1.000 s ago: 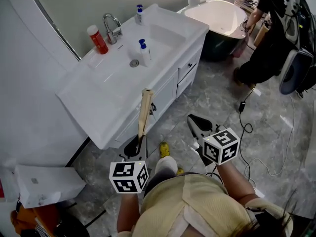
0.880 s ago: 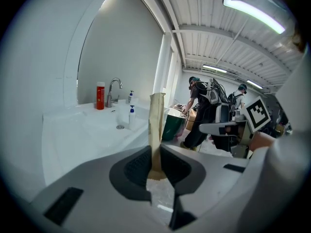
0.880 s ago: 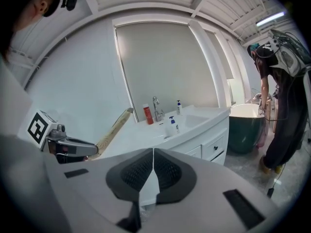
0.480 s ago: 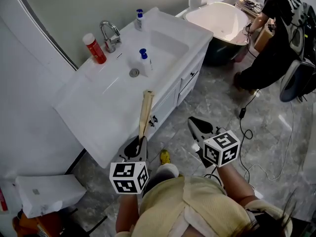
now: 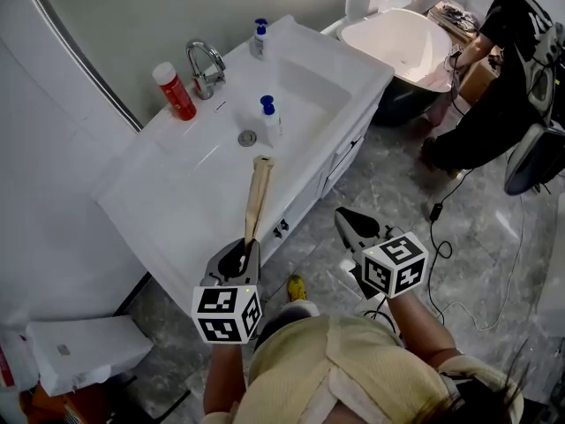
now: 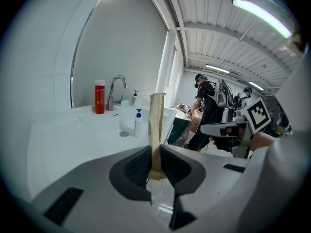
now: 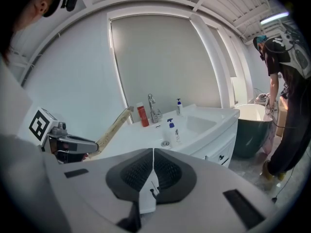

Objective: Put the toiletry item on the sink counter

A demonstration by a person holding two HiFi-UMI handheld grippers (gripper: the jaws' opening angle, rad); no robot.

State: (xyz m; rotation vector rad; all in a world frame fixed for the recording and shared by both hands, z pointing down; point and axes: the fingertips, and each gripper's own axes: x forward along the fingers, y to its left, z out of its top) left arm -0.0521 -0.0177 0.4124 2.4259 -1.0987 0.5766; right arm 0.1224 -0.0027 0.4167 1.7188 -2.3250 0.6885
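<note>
A long flat tan toiletry item (image 5: 257, 198) sticks out forward from my left gripper (image 5: 240, 256), whose jaws are shut on its near end. The item's far tip reaches over the front edge of the white sink counter (image 5: 168, 197). In the left gripper view the item (image 6: 156, 123) stands between the pads, pinched at its base, with my left gripper (image 6: 154, 163) pointing at the counter. My right gripper (image 5: 347, 219) hovers to the right over the floor, off the counter. Its pads (image 7: 167, 170) meet with nothing between them.
On the counter stand a red bottle (image 5: 174, 91), a chrome faucet (image 5: 204, 64) and two blue-pump bottles (image 5: 270, 119) (image 5: 259, 39). A bathtub (image 5: 397, 38) and a bending person (image 5: 503, 78) are at the back right. A white box (image 5: 79, 350) lies on the floor at left. Cables (image 5: 459, 263) trail across the tiles.
Both grippers have travelled toward the sink counter. The tan item's tip, earlier in front of the cabinet edge, now hangs over the counter top. Both grips look unchanged.
</note>
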